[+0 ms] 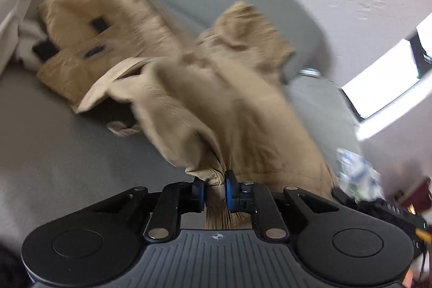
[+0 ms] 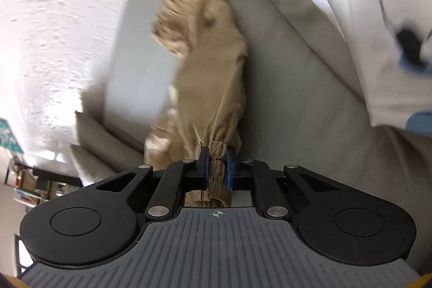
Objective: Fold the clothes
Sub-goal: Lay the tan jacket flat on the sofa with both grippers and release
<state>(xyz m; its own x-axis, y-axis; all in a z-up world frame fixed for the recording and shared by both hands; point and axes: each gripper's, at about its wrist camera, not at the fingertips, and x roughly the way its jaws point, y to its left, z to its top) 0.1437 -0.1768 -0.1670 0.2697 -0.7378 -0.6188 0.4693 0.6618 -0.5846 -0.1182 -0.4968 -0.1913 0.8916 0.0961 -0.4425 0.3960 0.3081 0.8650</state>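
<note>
A grey sofa under a white textured wall carries the tan trousers, sprawled and partly lifted. The left gripper and right gripper each pinch bunched cloth between narrow fingers. Light, limp fabric; hems or waistband probably give the firmest hold.

The left gripper has a grey ribbed plate at its base, stamped with a small crosshair mark. On either side sits a round black housing with a raised disc on top. Black link arms run forward from the housings, pinned with silver round-headed screws. The two fingers end in black blocks faced with blue pads. The right gripper is built the same way: grey ribbed plate with a crosshair, black round housings, black links, silver screws and blue pads.
</note>
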